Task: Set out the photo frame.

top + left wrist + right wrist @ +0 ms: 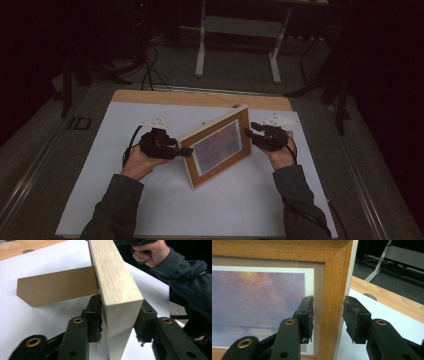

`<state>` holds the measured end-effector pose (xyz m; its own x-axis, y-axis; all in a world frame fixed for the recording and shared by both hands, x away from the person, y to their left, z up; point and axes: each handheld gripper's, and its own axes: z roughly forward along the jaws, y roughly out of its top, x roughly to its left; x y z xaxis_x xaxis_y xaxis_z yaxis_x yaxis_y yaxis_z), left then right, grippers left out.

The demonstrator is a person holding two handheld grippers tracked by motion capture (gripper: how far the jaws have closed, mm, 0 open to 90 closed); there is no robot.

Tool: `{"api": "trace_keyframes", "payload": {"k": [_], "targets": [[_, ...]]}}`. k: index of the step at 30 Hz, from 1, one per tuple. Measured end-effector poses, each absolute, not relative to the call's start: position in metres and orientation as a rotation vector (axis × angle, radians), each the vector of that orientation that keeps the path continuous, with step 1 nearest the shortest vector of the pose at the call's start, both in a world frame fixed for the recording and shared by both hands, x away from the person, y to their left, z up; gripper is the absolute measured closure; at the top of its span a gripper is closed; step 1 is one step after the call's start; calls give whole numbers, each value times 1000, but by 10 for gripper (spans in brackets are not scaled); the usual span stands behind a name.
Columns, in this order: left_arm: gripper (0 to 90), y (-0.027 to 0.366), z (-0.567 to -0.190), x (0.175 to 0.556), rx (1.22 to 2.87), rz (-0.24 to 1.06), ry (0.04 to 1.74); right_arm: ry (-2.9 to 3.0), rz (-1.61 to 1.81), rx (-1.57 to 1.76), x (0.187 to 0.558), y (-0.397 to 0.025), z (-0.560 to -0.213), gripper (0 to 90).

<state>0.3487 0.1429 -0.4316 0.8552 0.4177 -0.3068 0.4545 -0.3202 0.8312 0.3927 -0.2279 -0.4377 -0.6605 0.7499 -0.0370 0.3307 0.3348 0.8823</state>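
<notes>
On white table (150, 210), both tongs apparently clamp upright frame (220, 145).

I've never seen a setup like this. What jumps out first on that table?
A wooden picture frame stands upright in the middle of the white table top, holding a hazy purple and orange picture. A person steadies it from both sides: the left tool is clamped on one side edge, and the right tool straddles the opposite edge. In the left gripper view, a brown cardboard stand sticks out behind the frame.
</notes>
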Motion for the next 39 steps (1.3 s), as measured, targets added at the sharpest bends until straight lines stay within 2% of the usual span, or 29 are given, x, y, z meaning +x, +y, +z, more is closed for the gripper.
{"api": "trace_keyframes", "payload": {"k": [4,7,12,20,31,39], "targets": [[584,143,-431,344,1944,6,682,2163,1273,954,398,-227,-438,575],[576,145,-431,336,1909,70,771,2170,1313,969,405,-228,-438,550],[591,144,-433,324,1874,140,827,2186,1361,992,414,-232,-437,514],[619,141,-440,307,1806,170,945,2246,1373,950,422,-229,-437,449],[658,129,-441,294,1809,268,1005,2297,1427,926,436,-224,-435,325],[689,123,-442,293,1814,300,1037,2338,1483,951,445,-225,-439,280]]}}
